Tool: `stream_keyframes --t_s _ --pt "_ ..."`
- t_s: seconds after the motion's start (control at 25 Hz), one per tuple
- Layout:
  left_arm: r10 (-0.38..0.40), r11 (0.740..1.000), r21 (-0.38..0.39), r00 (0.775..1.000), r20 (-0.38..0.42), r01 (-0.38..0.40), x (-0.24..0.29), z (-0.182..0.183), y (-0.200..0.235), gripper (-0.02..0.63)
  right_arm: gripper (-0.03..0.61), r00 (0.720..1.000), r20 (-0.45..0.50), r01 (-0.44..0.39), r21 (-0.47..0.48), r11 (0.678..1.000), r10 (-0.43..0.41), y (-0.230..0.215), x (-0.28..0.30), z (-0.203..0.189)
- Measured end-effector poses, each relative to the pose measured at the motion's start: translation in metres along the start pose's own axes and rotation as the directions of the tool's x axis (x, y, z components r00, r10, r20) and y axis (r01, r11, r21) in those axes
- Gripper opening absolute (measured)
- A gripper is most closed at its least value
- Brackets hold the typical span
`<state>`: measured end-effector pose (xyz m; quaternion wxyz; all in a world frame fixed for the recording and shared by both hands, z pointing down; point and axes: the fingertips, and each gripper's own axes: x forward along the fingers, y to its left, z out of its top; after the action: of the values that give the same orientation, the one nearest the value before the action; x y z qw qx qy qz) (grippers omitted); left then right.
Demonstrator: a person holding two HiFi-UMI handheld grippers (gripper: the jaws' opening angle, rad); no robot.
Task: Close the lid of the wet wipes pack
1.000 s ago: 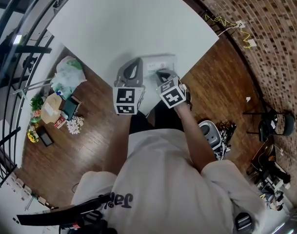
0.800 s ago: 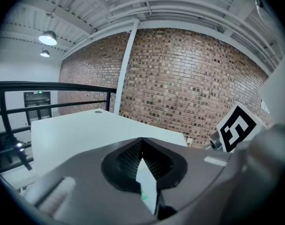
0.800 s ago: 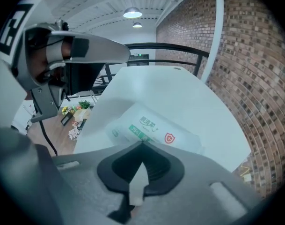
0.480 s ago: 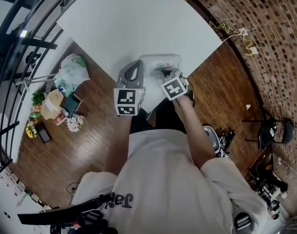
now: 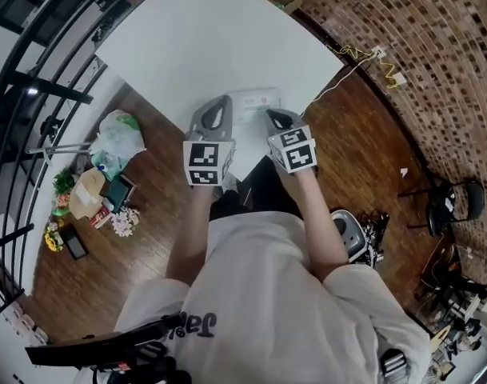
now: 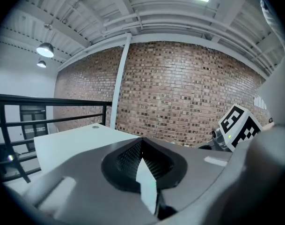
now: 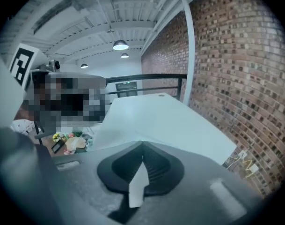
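The wet wipes pack [image 5: 256, 101], white with faint green print, lies near the white table's [image 5: 195, 46] front corner; I cannot tell from this height how its lid stands. My left gripper [image 5: 225, 103] points at the pack's left end with its jaws together and nothing in them. Just short of the pack's near right edge, my right gripper [image 5: 269, 116] is also shut and empty. In the left gripper view the left gripper [image 6: 141, 143] aims over the table at a brick wall, and the pack is hidden. The right gripper [image 7: 142, 147] looks across the bare tabletop.
The table's front corner is right under both grippers, with wooden floor [image 5: 363, 134] beyond. Bags and clutter [image 5: 99, 174] lie on the floor at left beside a black railing [image 5: 19, 110]. A cable [image 5: 359, 54] runs along the brick wall, and a chair [image 5: 451, 198] stands at right.
My right gripper has drawn back from on top of the pack toward the person. The left gripper has hardly moved. The head view shifted slightly.
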<state>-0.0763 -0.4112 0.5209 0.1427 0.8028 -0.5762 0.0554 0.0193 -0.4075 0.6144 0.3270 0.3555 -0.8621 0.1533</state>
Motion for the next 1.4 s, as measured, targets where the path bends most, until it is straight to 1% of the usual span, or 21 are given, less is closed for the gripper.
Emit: stream_keyframes --t_s 0.08,0.16,0.24,0.32,0.4,0.48,0.6,0.68,0.76,0.8,0.84,0.88,0.96,1.0,1.04,1.08,1.2,1.24,1.28,1.4 --pt "-0.013 1.000 0.014 1.000 0.020 0.013 -0.007 0.012 -0.014 0.015 -0.009 0.997 0.052 0.056 -0.025 0.998 -0.055 -0.005 -0.024 0.011" --pt "-0.020 0.999 0.032 0.999 0.045 0.019 -0.015 0.025 -0.029 0.015 -0.009 0.989 0.126 0.085 -0.038 0.996 -0.080 -0.008 -0.053 0.022" --pt "-0.014 0.999 0.050 0.997 0.081 0.010 -0.023 0.040 -0.043 0.015 -0.009 0.973 0.215 0.099 -0.044 0.994 -0.088 -0.011 -0.078 0.035" --pt "0.000 0.998 0.068 0.993 0.114 -0.008 -0.034 0.053 -0.056 0.015 -0.009 0.950 0.297 0.110 -0.031 0.993 -0.096 -0.014 -0.102 0.046" --pt "0.016 0.996 0.089 0.990 0.138 -0.028 -0.048 0.060 -0.071 0.015 -0.009 0.926 0.364 0.110 -0.011 0.994 -0.098 -0.016 -0.123 0.053" --pt "0.048 0.993 0.100 0.986 0.160 -0.065 -0.063 0.063 -0.084 0.015 -0.009 0.904 0.418 0.102 -0.010 0.995 -0.088 -0.016 -0.140 0.055" --pt "0.125 0.986 0.089 0.977 0.175 -0.142 -0.088 0.057 -0.103 0.015 -0.009 0.872 0.486 0.066 -0.004 0.998 -0.056 -0.010 -0.176 0.048" --pt "0.166 0.981 0.071 0.970 0.175 -0.181 -0.111 0.048 -0.125 0.015 -0.009 0.849 0.527 0.039 -0.004 0.999 -0.032 0.001 -0.210 0.035" --pt "0.189 0.978 0.056 0.964 0.189 -0.202 -0.132 0.041 -0.158 0.015 -0.009 0.832 0.554 0.021 -0.009 1.000 -0.013 0.008 -0.244 0.016" --pt "0.192 0.977 0.054 0.962 0.196 -0.206 -0.138 0.039 -0.177 0.015 -0.009 0.831 0.556 0.018 -0.015 1.000 -0.007 0.007 -0.257 0.004" --pt "0.191 0.977 0.060 0.962 0.195 -0.207 -0.141 0.038 -0.196 0.015 -0.009 0.837 0.548 0.019 -0.017 1.000 -0.006 0.003 -0.266 -0.008" --pt "0.189 0.976 0.072 0.965 0.183 -0.205 -0.143 0.036 -0.212 0.015 -0.009 0.848 0.529 0.021 -0.014 1.000 -0.010 0.000 -0.272 -0.020" --pt "0.189 0.975 0.091 0.970 0.151 -0.204 -0.152 0.031 -0.233 0.015 -0.009 0.873 0.488 0.021 0.004 1.000 -0.020 0.001 -0.277 -0.038" --pt "0.192 0.974 0.092 0.971 0.145 -0.206 -0.159 0.030 -0.237 0.015 -0.011 0.878 0.479 0.022 0.008 1.000 -0.023 0.004 -0.281 -0.042" --pt "0.194 0.974 0.092 0.970 0.149 -0.209 -0.165 0.032 -0.241 0.015 -0.009 0.876 0.482 0.024 0.003 1.000 -0.023 0.007 -0.287 -0.041" --pt "0.195 0.973 0.093 0.968 0.161 -0.211 -0.169 0.037 -0.243 0.015 -0.011 0.869 0.495 0.027 -0.007 1.000 -0.020 0.009 -0.294 -0.036" --pt "0.188 0.974 0.090 0.963 0.194 -0.208 -0.176 0.052 -0.249 0.015 -0.011 0.828 0.560 0.035 -0.044 0.998 -0.004 0.012 -0.318 -0.016" --pt "0.186 0.975 0.088 0.962 0.199 -0.206 -0.178 0.054 -0.251 0.015 -0.011 0.819 0.573 0.037 -0.053 0.998 0.000 0.014 -0.323 -0.012" --pt "0.184 0.975 0.087 0.962 0.201 -0.205 -0.180 0.054 -0.251 0.015 -0.011 0.815 0.579 0.040 -0.059 0.997 0.002 0.015 -0.325 -0.009" --pt "0.189 0.974 0.087 0.962 0.198 -0.209 -0.189 0.048 -0.245 0.015 -0.011 0.817 0.576 0.041 -0.070 0.997 0.007 0.025 -0.322 -0.006"
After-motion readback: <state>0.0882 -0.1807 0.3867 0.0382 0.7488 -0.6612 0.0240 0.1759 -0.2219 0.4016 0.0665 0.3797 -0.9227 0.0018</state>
